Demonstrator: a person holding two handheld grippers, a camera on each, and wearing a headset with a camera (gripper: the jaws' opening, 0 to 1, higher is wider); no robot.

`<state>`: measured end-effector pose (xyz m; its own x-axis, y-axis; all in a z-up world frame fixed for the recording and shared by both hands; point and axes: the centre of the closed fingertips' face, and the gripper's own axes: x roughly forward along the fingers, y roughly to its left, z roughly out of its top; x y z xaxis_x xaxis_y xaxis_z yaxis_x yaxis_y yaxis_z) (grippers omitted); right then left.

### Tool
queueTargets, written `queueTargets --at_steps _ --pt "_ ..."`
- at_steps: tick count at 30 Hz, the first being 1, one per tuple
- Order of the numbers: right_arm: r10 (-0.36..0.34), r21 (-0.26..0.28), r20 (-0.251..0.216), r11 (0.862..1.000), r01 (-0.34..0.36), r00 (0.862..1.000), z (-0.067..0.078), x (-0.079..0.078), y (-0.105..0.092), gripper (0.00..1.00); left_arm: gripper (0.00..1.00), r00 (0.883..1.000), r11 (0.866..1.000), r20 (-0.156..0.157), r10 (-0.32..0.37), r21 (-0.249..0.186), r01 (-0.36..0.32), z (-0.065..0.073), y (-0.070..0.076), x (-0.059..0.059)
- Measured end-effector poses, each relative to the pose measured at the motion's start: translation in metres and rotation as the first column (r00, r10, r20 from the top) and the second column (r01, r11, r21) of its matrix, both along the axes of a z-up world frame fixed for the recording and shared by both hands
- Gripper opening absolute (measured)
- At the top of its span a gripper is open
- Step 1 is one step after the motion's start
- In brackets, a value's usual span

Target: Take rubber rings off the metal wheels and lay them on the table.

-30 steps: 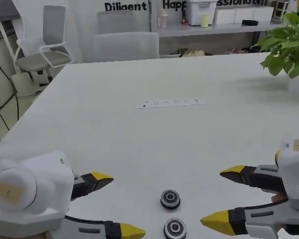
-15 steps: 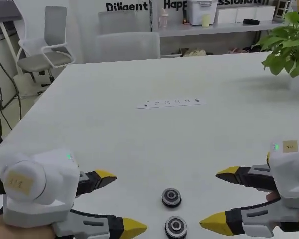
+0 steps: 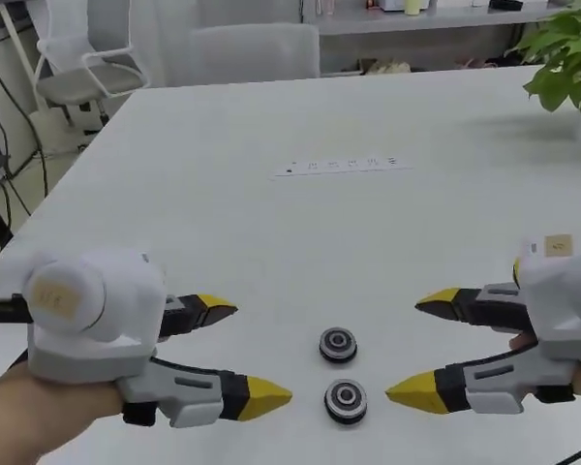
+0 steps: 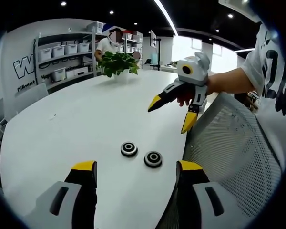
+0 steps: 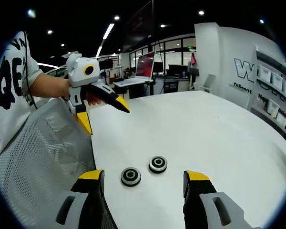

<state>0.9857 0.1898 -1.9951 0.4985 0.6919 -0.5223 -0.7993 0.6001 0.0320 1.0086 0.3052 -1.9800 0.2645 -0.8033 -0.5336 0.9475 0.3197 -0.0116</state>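
Two small metal wheels with black rubber rings lie flat on the white table [image 3: 271,223]: the far wheel [image 3: 338,345] [image 4: 129,149] [image 5: 158,164] and the near wheel [image 3: 346,400] [image 4: 153,159] [image 5: 130,176]. My left gripper [image 3: 255,352] [image 4: 137,167] [image 5: 107,121] hovers open to their left. Facing it from the other side, my right gripper [image 3: 407,349] [image 5: 144,175] [image 4: 168,119] is open too. The yellow jaw tips point at the wheels from both sides, a short way off and touching neither. Nothing is held.
A white power strip [image 3: 341,166] lies mid-table, farther back. A green plant [image 3: 566,68] stands at the far right. Grey chairs [image 3: 252,53] line the far edge. A mesh chair back [image 4: 229,157] is close to the near table edge.
The head camera has tilted down, so everything sits higher in the picture. The grippers and wheels keep about the same places relative to each other; both grippers stay open.
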Motion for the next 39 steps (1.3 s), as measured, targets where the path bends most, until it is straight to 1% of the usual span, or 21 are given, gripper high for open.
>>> queueTargets --at_steps 3,7,11,14,16,21,25,30,39 --pt "0.012 0.003 0.002 1.0 -0.012 1.0 -0.002 0.003 0.002 0.66 0.63 1.0 1.0 -0.002 -0.005 -0.006 0.005 0.0 -0.001 0.0" --pt "0.032 0.002 0.002 0.999 -0.032 0.999 -0.005 0.004 0.005 0.65 0.62 1.0 1.0 -0.006 -0.01 -0.014 0.01 0.0 -0.002 0.004" --pt "0.052 -0.004 0.0 0.999 -0.052 0.999 -0.011 0.006 0.008 0.64 0.6 1.0 1.0 -0.002 -0.029 -0.004 0.029 -0.003 -0.005 0.007" --pt "0.071 -0.012 -0.006 0.997 -0.071 0.997 -0.018 0.008 0.01 0.62 0.58 0.999 0.999 0.0 -0.047 0.006 0.047 -0.007 -0.008 0.007" --pt "0.087 -0.007 -0.012 0.996 -0.087 0.996 -0.021 0.007 0.013 0.62 0.57 0.998 0.998 -0.003 -0.058 0.009 0.058 -0.009 -0.011 0.007" --pt "0.128 -0.016 -0.016 0.992 -0.129 0.992 -0.028 0.005 0.02 0.59 0.54 0.995 0.994 -0.004 -0.104 0.024 0.104 -0.015 -0.02 0.003" --pt "0.148 -0.015 -0.029 0.989 -0.149 0.988 -0.034 0.004 0.023 0.55 0.51 0.988 0.987 -0.007 -0.152 0.043 0.153 -0.023 -0.028 -0.002" --pt "0.168 -0.016 -0.048 0.986 -0.169 0.985 -0.042 0.004 0.024 0.49 0.48 0.983 0.982 -0.02 -0.181 0.045 0.181 -0.03 -0.037 -0.006" --pt "0.202 -0.021 -0.078 0.979 -0.204 0.976 -0.055 -0.002 0.026 0.4 0.41 0.974 0.972 -0.043 -0.223 0.065 0.226 -0.043 -0.046 -0.012"
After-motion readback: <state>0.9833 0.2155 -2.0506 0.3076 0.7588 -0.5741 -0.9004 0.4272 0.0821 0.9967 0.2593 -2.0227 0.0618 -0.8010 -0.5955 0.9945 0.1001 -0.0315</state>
